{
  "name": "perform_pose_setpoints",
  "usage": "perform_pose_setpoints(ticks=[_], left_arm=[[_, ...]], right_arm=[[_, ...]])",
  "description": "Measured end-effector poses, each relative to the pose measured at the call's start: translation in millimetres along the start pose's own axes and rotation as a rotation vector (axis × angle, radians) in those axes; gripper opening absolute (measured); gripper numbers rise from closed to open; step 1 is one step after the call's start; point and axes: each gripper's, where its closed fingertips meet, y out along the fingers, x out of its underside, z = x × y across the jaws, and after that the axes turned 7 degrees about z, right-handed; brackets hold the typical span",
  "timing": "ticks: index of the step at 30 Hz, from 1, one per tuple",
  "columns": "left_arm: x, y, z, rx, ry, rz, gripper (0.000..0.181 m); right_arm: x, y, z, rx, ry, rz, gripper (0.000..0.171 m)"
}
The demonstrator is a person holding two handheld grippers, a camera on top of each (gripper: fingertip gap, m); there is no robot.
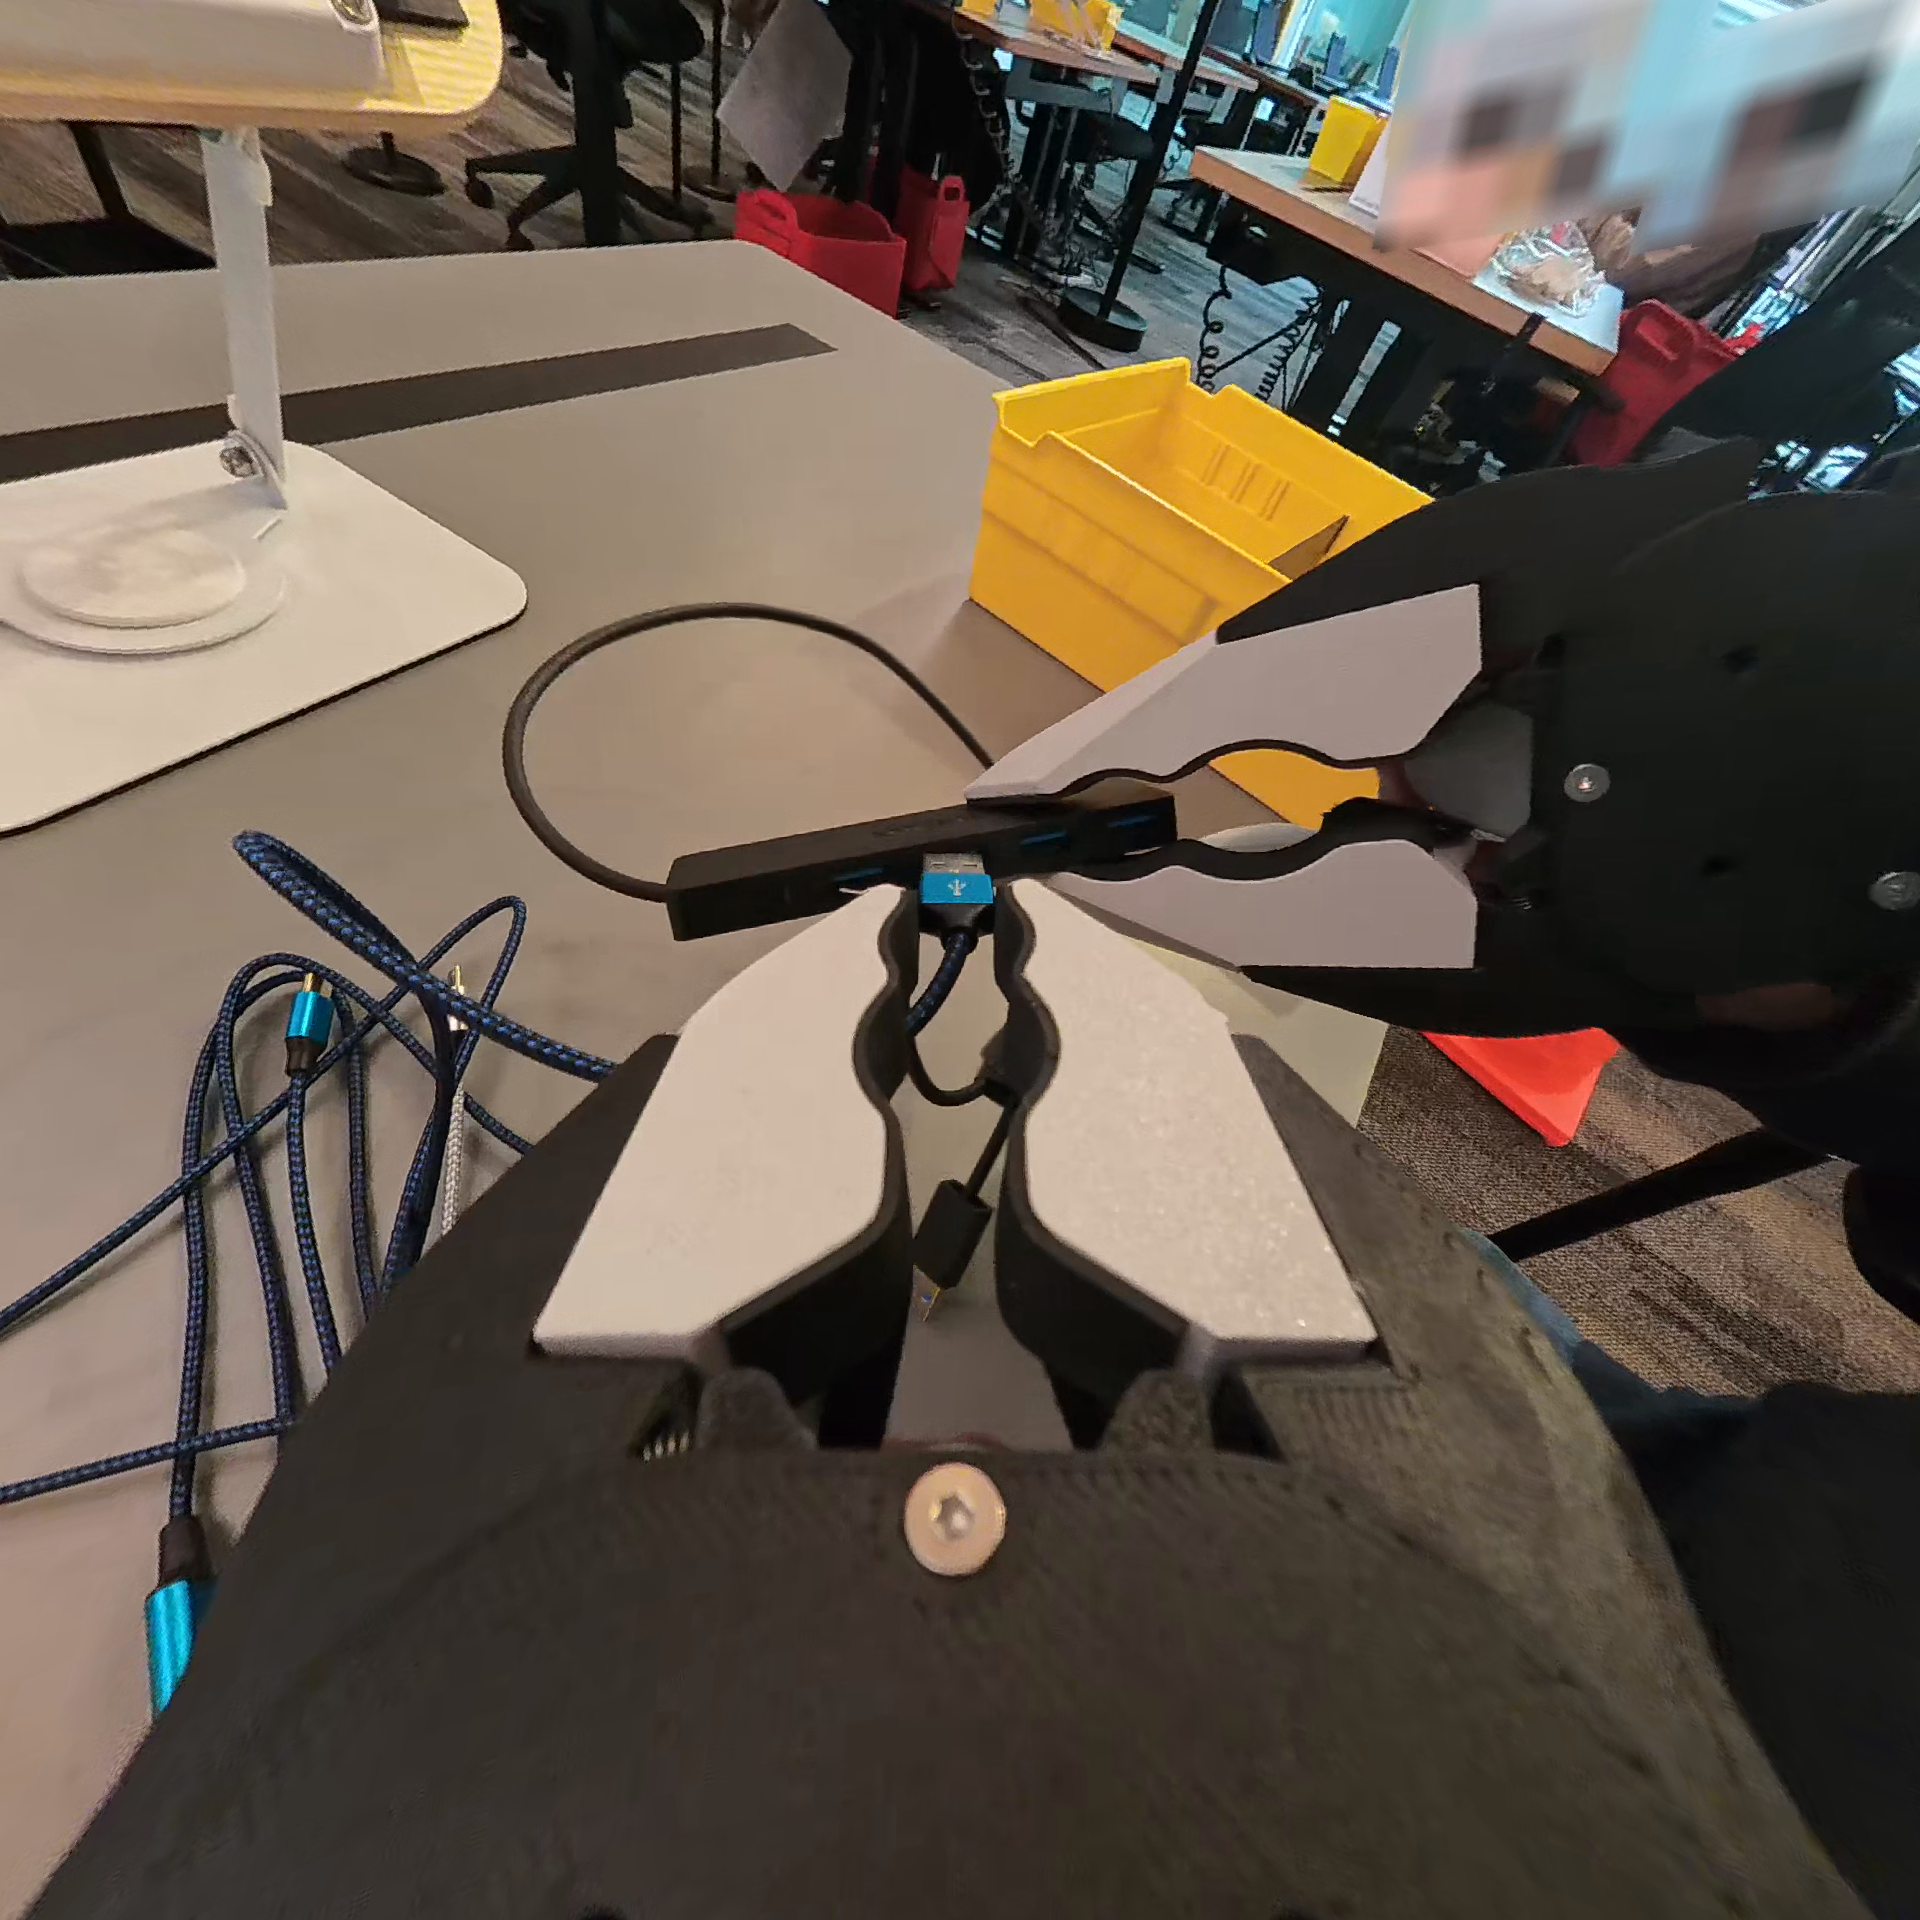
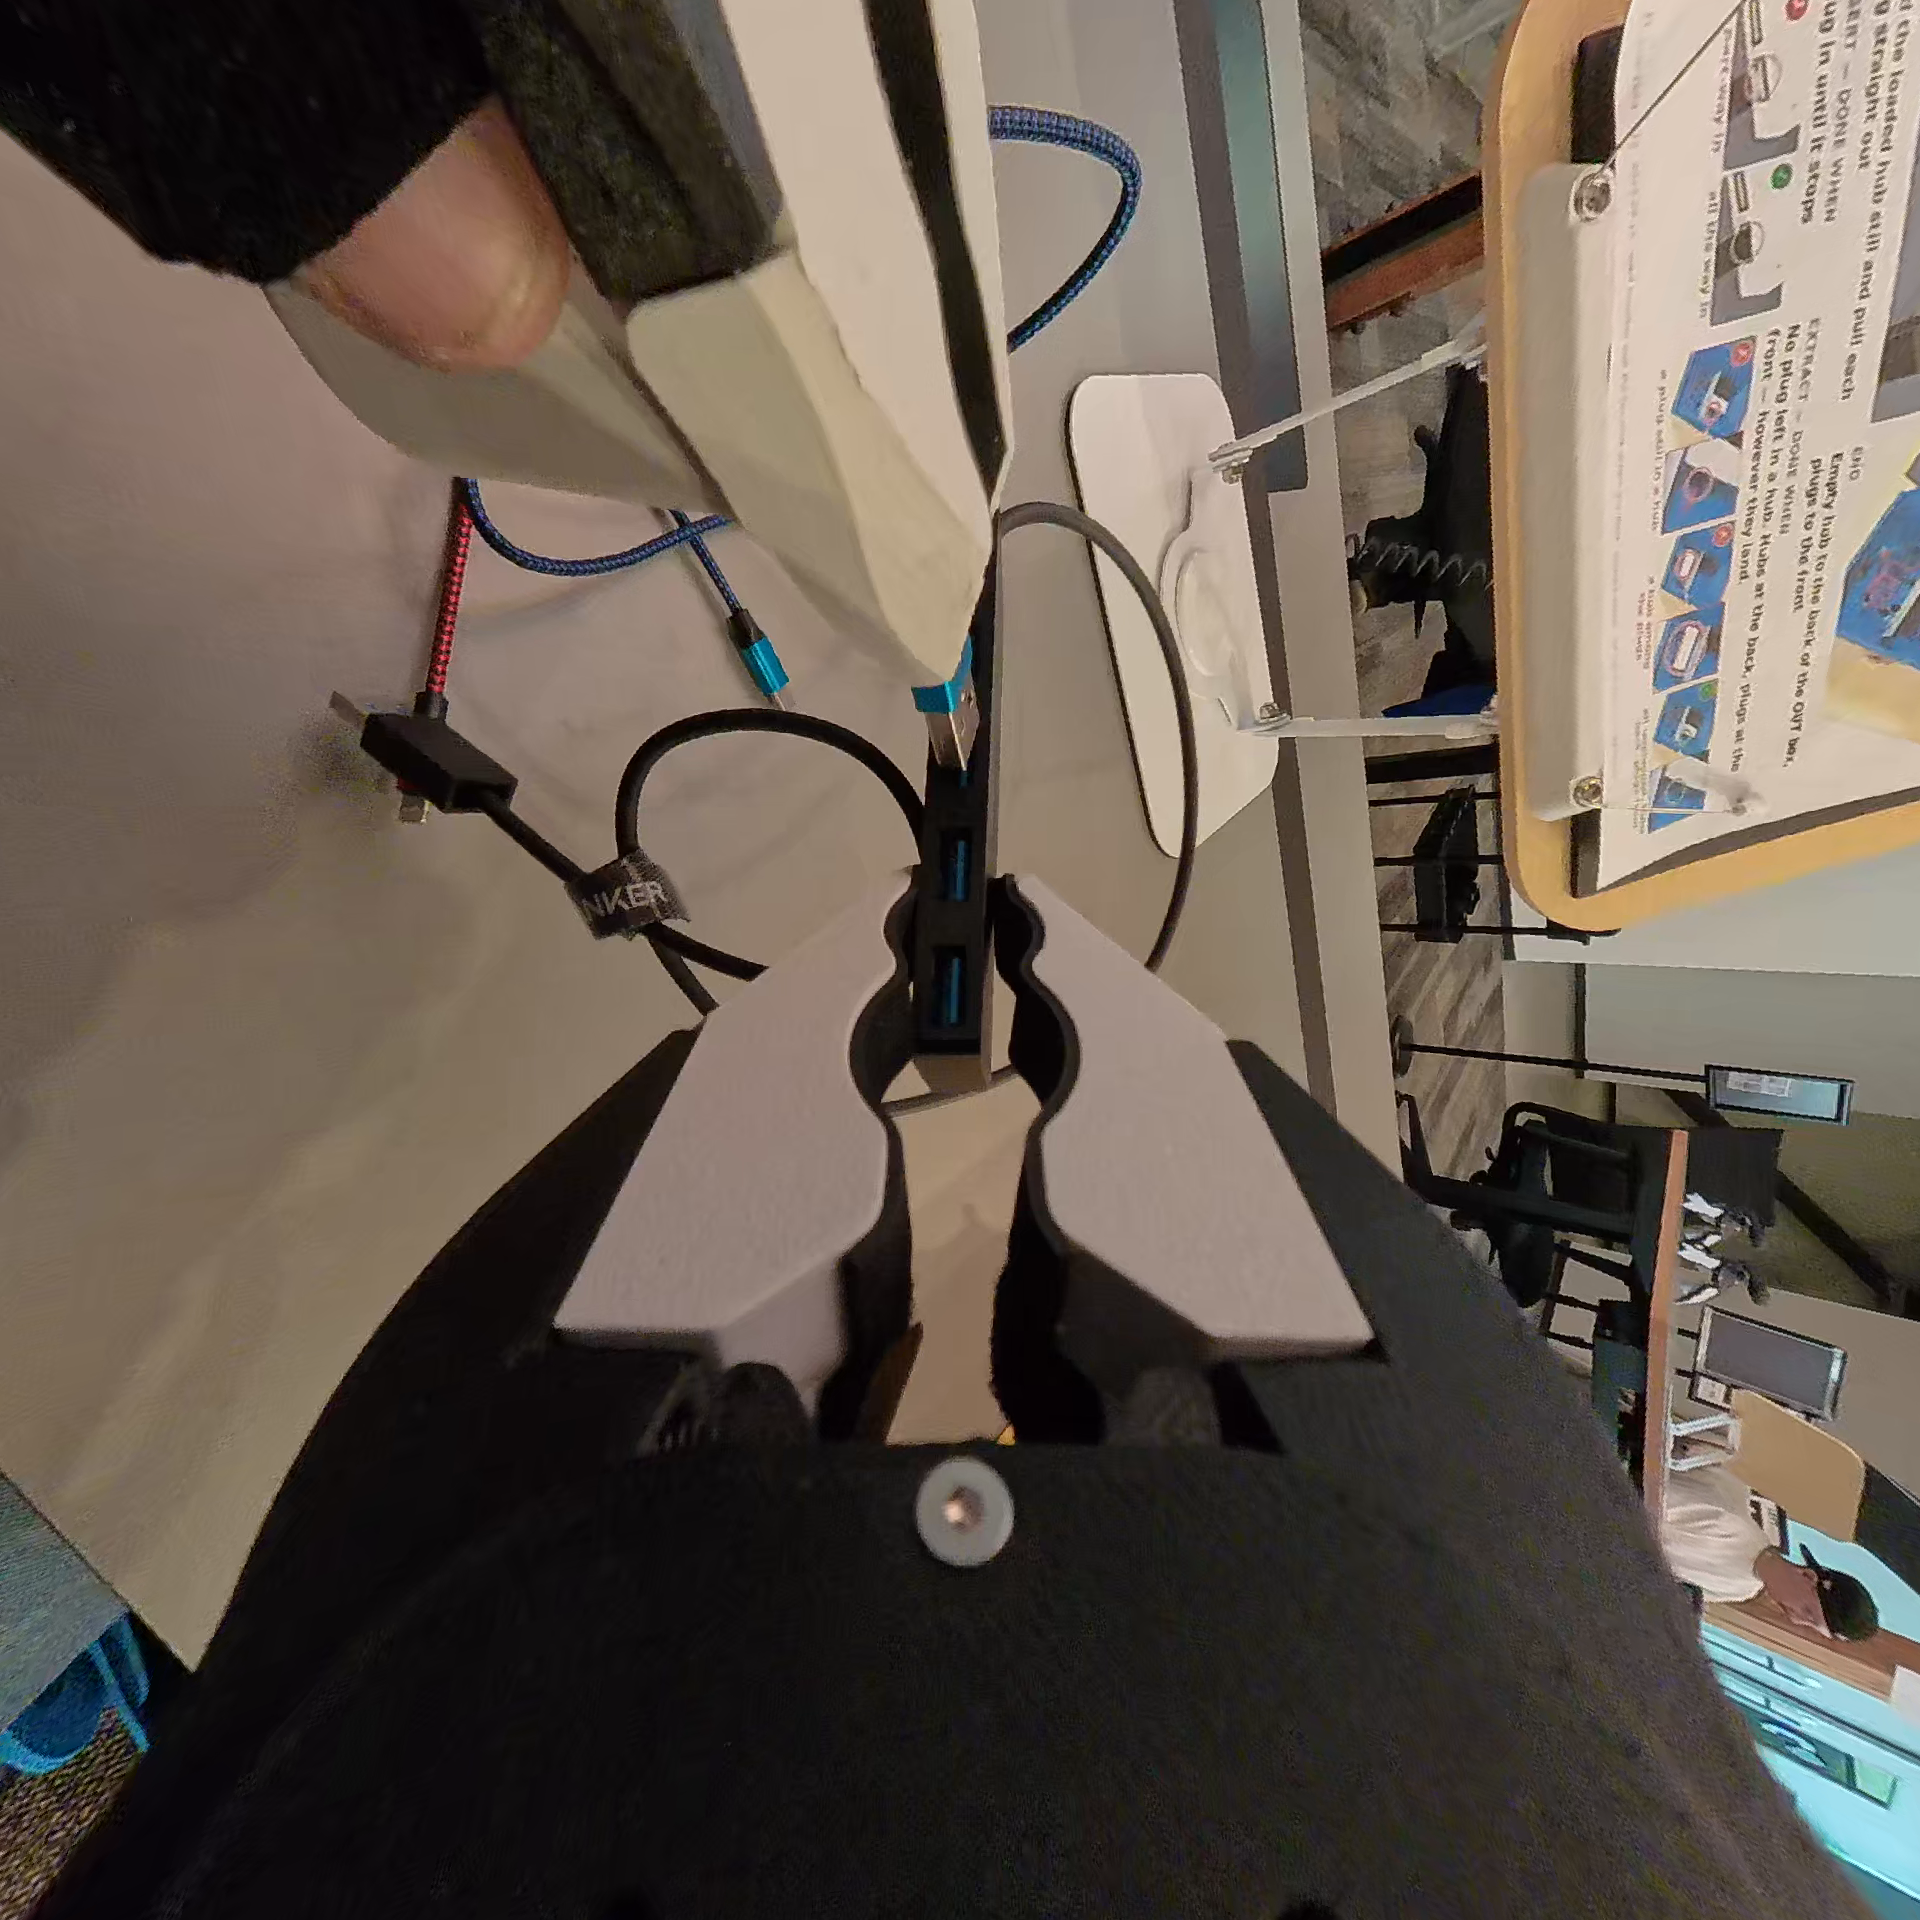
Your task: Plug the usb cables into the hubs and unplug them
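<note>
Right now the left gripper (image 1: 957, 902) is clenched on the blue USB plug (image 1: 957, 886), whose metal tip sits at the mouth of a port on the black hub (image 1: 831, 878); whether it is seated fully cannot be told. Its braided blue cable (image 1: 940, 982) drops back between the fingers (image 1: 790, 1091). From three o'clock in the left wrist view the right gripper (image 1: 1023, 831) reaches in and grips the hub's far end, holding it lifted off the grey desk (image 1: 644, 488). In the right wrist view that gripper's fingers (image 2: 769, 1101) pinch the hub (image 2: 951, 987) edge-on, two blue ports facing out, with the plug (image 2: 951, 717) at twelve o'clock. More braided cables (image 1: 260, 1091) lie loose on the desk at nine o'clock of the left wrist view. A yellow bin (image 1: 1153, 509) stands at two o'clock, a white stand base (image 1: 343, 613) at ten.
</note>
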Motion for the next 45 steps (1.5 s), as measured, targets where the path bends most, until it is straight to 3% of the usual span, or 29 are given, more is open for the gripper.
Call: perform_pose_setpoints(ticks=[1,23,45], left_arm=[[0,0,0,-0.007,0.001,0.003,0.013],[7,2,-15,-0.123,-0.118,0.007,0.013],[-5,-4,-17,-0.057,-0.18,0.023,0.013]], right_arm=[[0,0,0,-0.002,0.006,-0.003,0.01],[-4,14,-1,0.049,-0.081,-0.06,0.009],[-23,6,6,0.108,-0.153,0.034,0.007]])
